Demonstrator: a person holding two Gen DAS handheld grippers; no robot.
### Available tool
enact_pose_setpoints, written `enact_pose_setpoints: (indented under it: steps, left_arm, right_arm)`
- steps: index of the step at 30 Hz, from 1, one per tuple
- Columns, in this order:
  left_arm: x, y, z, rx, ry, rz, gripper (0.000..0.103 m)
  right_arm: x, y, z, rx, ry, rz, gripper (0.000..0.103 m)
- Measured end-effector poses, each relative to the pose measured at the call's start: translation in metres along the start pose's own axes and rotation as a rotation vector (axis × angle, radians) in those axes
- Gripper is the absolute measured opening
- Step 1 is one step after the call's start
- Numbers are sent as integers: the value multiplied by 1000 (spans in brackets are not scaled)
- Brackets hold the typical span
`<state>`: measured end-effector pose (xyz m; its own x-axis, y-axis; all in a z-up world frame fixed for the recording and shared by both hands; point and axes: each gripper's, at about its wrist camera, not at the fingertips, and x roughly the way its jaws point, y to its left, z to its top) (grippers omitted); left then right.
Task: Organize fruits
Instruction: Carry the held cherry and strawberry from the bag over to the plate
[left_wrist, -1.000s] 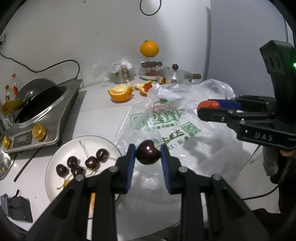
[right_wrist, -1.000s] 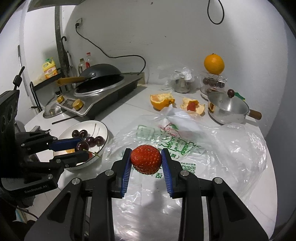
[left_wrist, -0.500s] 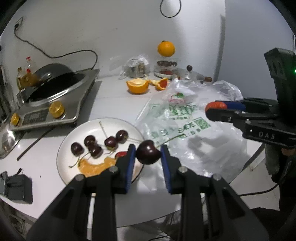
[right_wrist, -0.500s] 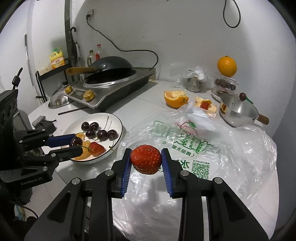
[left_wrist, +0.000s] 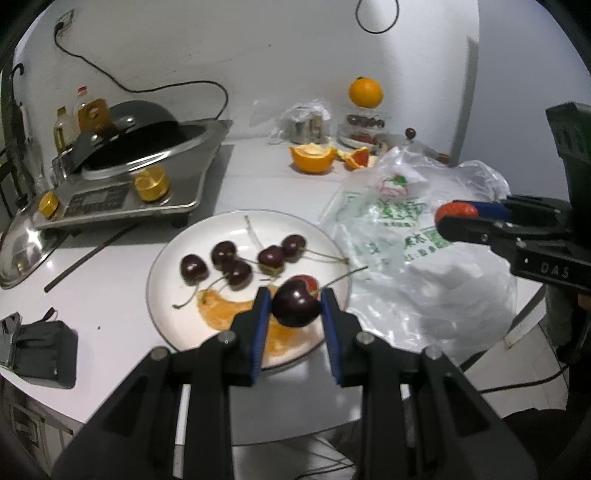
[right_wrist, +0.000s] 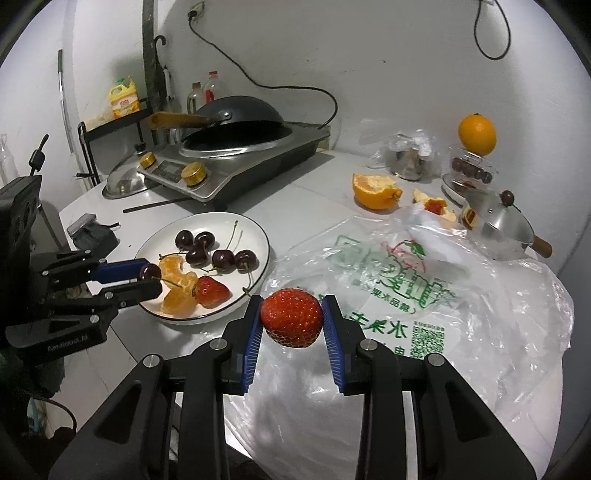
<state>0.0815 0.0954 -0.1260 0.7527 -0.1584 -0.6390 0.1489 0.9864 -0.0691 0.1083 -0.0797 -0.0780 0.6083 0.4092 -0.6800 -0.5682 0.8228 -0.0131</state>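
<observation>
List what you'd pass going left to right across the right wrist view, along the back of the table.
Steel lid → cooktop → orange half → peel with a red piece → saucepan.

Right hand-held gripper clamps strawberry above bag.

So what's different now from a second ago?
The left claw has carried its cherry from over the plastic bag to above the white plate. The right claw has drifted the same way with its strawberry, nearer the plate but over the bag. Both grips are unchanged; the plate's fruit hasn't moved.
</observation>
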Motion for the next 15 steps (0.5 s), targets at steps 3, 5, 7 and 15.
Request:
enact_pose_setpoints:
  steps: [3, 5, 7, 15]
  left_arm:
    - [3, 9, 1, -5, 0, 12, 28]
    - [6, 12, 3, -6, 0, 15, 28]
    - [10, 16, 6, -7, 0, 14, 28]
    - [28, 26, 24, 0, -13, 6, 28]
  right_arm:
    - [6, 4, 3, -6, 4, 7, 34]
    - [10, 6, 5, -9, 9, 14, 34]
    - [15, 7, 7, -12, 14, 20, 34]
    - [35, 8, 16, -21, 28, 43, 34]
